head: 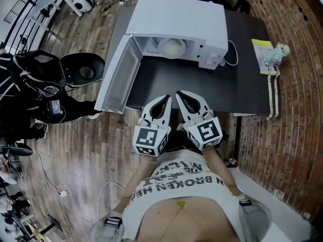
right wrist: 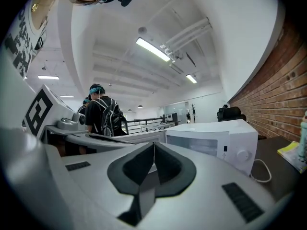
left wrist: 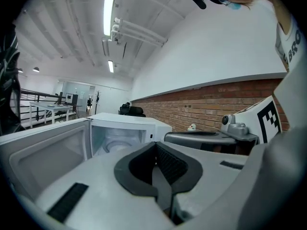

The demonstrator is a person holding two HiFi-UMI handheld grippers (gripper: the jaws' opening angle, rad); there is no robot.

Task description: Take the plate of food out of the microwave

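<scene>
Left tongs [left wrist: 154,146] and right tongs [right wrist: 153,145]: each pair of jaws is pressed together at the tips, with nothing between them. I hold the two side by side in front of the microwave [head: 176,19], over the near edge of the dark surface [head: 202,87] that carries it. Neither pair touches the microwave.

Microwave door [head: 117,77]: swung wide open at the microwave's left side, as the head view shows it.

Plate of food [head: 171,48]: inside the microwave, on the floor of the open cavity. It appears as a pale round mound, and I cannot tell what the food is.

White cable [head: 233,54]: looped on the surface just beside the microwave's right wall.

Yellow-green booklet [head: 262,54] and small toy figure [head: 279,51]: lying close together, well to the right of the microwave at the edge of the surface.

Black chair [head: 81,70]: off the surface, to the left of the microwave's open door, on the wooden floor [head: 75,135].

Person with a backpack [right wrist: 100,113]: standing beyond the microwave's left side, seen from behind in the right gripper view.
</scene>
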